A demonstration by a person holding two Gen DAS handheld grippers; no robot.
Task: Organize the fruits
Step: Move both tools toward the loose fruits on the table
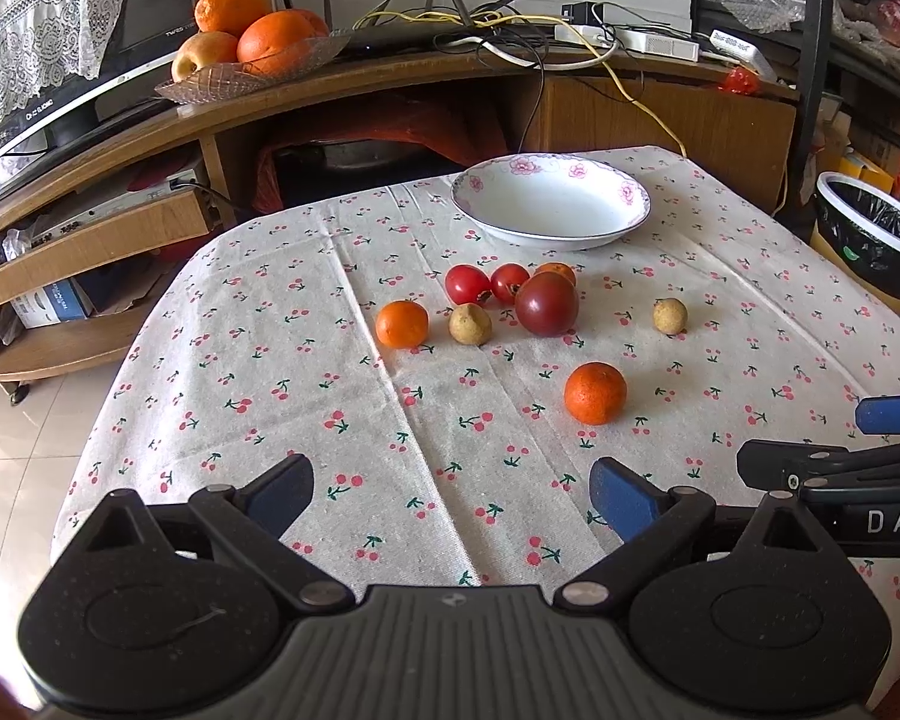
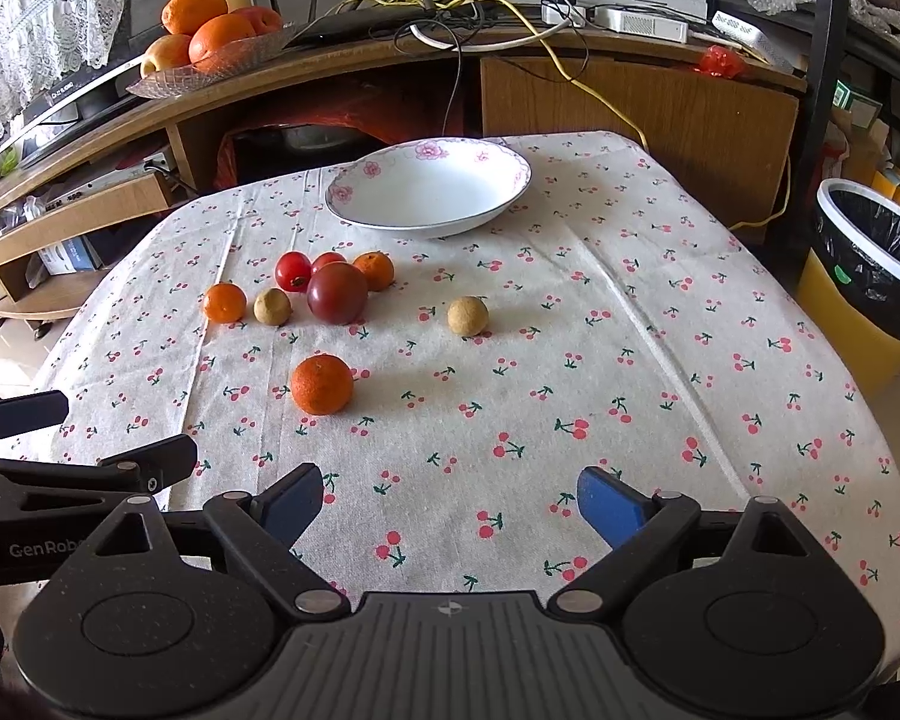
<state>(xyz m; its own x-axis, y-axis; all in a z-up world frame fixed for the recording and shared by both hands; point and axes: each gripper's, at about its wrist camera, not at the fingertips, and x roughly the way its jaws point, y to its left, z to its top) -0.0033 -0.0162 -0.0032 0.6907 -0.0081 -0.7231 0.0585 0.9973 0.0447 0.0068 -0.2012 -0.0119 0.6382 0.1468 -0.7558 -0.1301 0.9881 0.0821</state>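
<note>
Both wrist views low, near table edge, facing plate, side by side

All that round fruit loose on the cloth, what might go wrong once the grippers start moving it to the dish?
The fruits in the cluster touch, so gripping one may nudge its neighbours into rolling. The cloth has creases that could deflect a rolling fruit. The lone orange is round and could slip from the open right gripper.
</note>
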